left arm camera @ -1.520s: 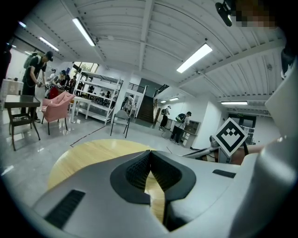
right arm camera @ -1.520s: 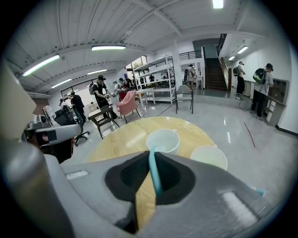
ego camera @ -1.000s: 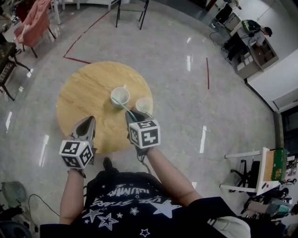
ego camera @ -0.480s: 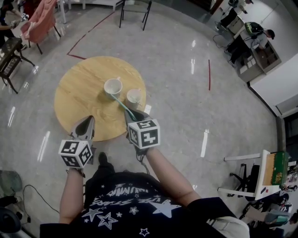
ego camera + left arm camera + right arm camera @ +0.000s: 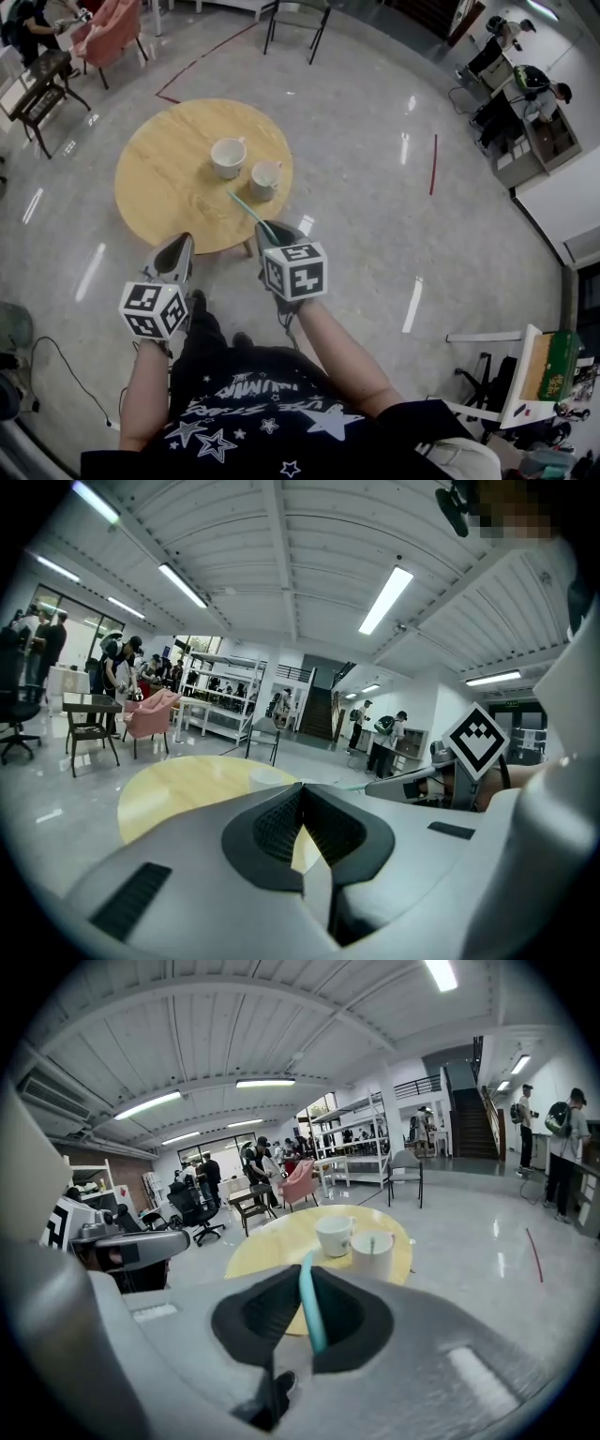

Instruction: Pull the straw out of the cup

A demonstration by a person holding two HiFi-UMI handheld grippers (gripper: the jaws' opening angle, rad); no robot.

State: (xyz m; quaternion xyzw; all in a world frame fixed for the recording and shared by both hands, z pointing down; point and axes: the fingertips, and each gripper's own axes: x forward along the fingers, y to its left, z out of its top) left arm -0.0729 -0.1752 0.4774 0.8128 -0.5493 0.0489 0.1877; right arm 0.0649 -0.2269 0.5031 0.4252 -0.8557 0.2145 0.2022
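While the person is standing back from it, the round wooden surface point(image 5: 155, 187) is sitting ahead on the glossy floor point(image 5: 375, 216), and a pink chair point(image 5: 114, 21) is showing at the far upper left. Nearest on the left, the left claw point(image 5: 178, 246) is hovering by the surface's near edge. Its own view is showing the dark pads pressed together at the tips, closed on nothing at all.

Moving across, two white cups are standing side by side near the middle of the surface: the handled cup point(image 5: 228, 157) on the left and the smaller cup point(image 5: 265, 178) just beside it on the right.

Now the key thing: the straw point(image 5: 247, 211), pale teal, is out of both cups. It is hanging in the air over the surface, slanting from the right claw point(image 5: 272, 231) up toward the cups, with its free end stopping short of the smaller cup and touching neither one.

From the right claw's own view, the jaws are pinching the straw between the pads, and the straw is running straight up the gap and poking out past the tips. Further right, a red line point(image 5: 433, 164) is marking the floor.
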